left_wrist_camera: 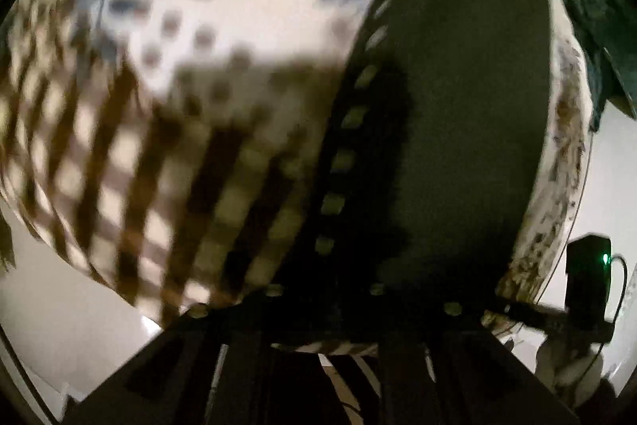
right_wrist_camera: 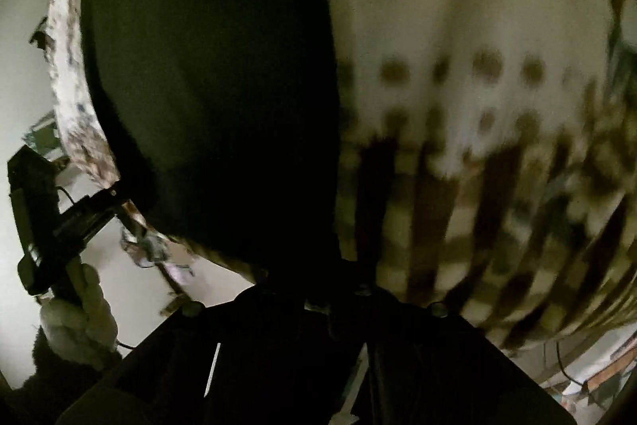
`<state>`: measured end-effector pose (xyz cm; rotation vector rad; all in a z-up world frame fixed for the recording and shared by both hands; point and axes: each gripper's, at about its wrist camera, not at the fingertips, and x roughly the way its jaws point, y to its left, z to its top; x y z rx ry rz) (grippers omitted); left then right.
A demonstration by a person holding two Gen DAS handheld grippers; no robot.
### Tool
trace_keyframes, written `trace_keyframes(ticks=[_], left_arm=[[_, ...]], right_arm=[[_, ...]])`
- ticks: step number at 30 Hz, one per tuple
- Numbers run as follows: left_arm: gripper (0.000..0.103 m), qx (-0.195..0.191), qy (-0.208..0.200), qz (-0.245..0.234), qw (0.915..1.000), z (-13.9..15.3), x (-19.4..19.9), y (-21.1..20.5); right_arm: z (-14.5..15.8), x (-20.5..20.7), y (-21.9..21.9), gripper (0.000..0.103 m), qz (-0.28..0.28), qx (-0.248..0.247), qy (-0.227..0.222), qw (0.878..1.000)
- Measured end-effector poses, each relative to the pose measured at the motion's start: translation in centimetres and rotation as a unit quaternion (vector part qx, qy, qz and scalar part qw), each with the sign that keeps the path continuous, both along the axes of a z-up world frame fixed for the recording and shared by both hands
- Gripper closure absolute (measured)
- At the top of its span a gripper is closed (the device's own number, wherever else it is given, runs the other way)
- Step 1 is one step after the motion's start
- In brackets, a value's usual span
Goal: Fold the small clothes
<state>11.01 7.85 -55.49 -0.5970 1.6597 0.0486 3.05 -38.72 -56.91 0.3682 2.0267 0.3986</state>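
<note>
Left gripper [left_wrist_camera: 318, 349] and right gripper [right_wrist_camera: 318, 309], each clamped on the patterned garment [left_wrist_camera: 167, 130], hold it raised, fabric filling both views.

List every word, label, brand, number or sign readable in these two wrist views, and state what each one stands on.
None: no text can be read in either view.
The patterned garment shows only blurred dots, checks and blue-grey blotches, no lettering.
Its dark panel is plain.
The black device with a green light shows no legible label.
The clutter at the lower right of the right wrist view is too small and blurred to read.
</note>
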Motion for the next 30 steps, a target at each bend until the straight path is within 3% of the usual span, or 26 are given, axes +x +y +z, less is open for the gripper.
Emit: trace_keyframes(ticks=[2,3,4,7,12,15,18,19,22,26,27,28,30], left_arm=[[0.055,-0.009,-0.028,-0.008,0.9995,2.6,1.8,0.5],[0.047,-0.022,-0.043,-0.003,0.9988,3.9,2.9,0.8],[0.039,-0.027,-0.051,0.002,0.9983,4.7,3.5,1.3],[0.039,-0.05,-0.095,0.03,0.9938,7.6,7.7,3.0],[0.039,-0.053,-0.189,0.056,0.9789,9.3,20.7,4.2],[0.039,-0.058,-0.217,0.056,0.9727,7.3,28.9,3.4],[0.039,-0.053,-0.208,0.045,0.9758,3.7,35.8,2.7],[0.042,-0.052,-0.204,0.045,0.9766,2.9,37.3,2.4],[0.096,-0.056,-0.213,0.028,0.9751,0.6,40.9,2.5],[0.097,-0.043,-0.222,-0.011,0.974,0.8,41.5,3.4],[0.097,-0.039,-0.224,-0.019,0.9736,0.9,41.3,4.2],[0.097,-0.042,-0.223,-0.023,0.9738,0.8,41.5,4.8],[0.097,-0.043,-0.212,-0.023,0.976,0.0,42.3,6.1]], right_arm=[[1.4,1.6,-1.3,0.082,-0.002,0.015,-0.019,1.0],[2.4,3.1,-1.8,0.06,-0.009,0.02,-0.031,0.999],[3.2,4.1,-2.5,0.045,-0.019,0.024,-0.041,0.999],[5.8,8.8,-4.7,0.042,-0.068,0.049,-0.076,0.994],[9.9,18.8,-5.7,0.042,-0.091,0.046,-0.168,0.98],[10.6,25.3,-5.6,0.042,-0.108,0.042,-0.196,0.974],[9.9,30.9,-4.9,0.042,-0.13,0.041,-0.205,0.969],[9.3,32.5,-4.4,0.042,-0.137,0.036,-0.206,0.968],[6.8,37.0,-2.1,0.042,-0.152,0.028,-0.198,0.968],[4.5,38.7,-2.0,0.047,-0.151,0.02,-0.186,0.971],[4.0,38.5,-1.9,0.063,-0.154,0.016,-0.193,0.969],[3.7,38.3,-2.0,0.073,-0.158,0.011,-0.199,0.967],[3.4,38.8,-3.1,0.084,-0.171,0.009,-0.204,0.964]])
